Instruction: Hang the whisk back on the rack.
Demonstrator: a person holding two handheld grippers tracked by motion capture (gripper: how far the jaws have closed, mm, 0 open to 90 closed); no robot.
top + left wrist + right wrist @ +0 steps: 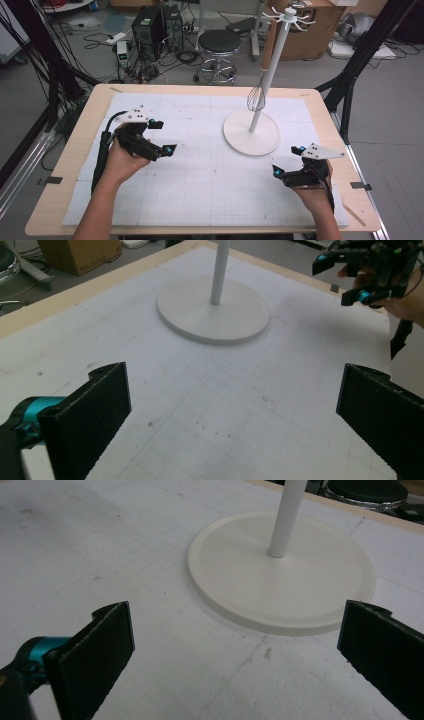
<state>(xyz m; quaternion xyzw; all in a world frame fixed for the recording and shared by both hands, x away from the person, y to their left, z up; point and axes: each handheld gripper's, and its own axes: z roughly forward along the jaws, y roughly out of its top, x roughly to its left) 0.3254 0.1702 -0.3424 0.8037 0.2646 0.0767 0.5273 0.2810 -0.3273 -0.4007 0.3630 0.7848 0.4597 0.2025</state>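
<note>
High view: left gripper (162,136) and right gripper (288,160) held low over the bench (200,165), jaws spread, empty; white stand (251,132) between and beyond them, whisk (256,97) hanging beside its pole.

Left gripper view: jaws wide apart, stand base (214,317) ahead.

Right gripper view: jaws wide apart, stand base (282,582) just ahead.

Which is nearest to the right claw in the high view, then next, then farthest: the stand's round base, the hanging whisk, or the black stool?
1. Round base, on the mat just left of and beyond the right claw.
2. Whisk, hanging beside the stand's pole, farther back.
3. Black stool, on the floor beyond the table.
</note>
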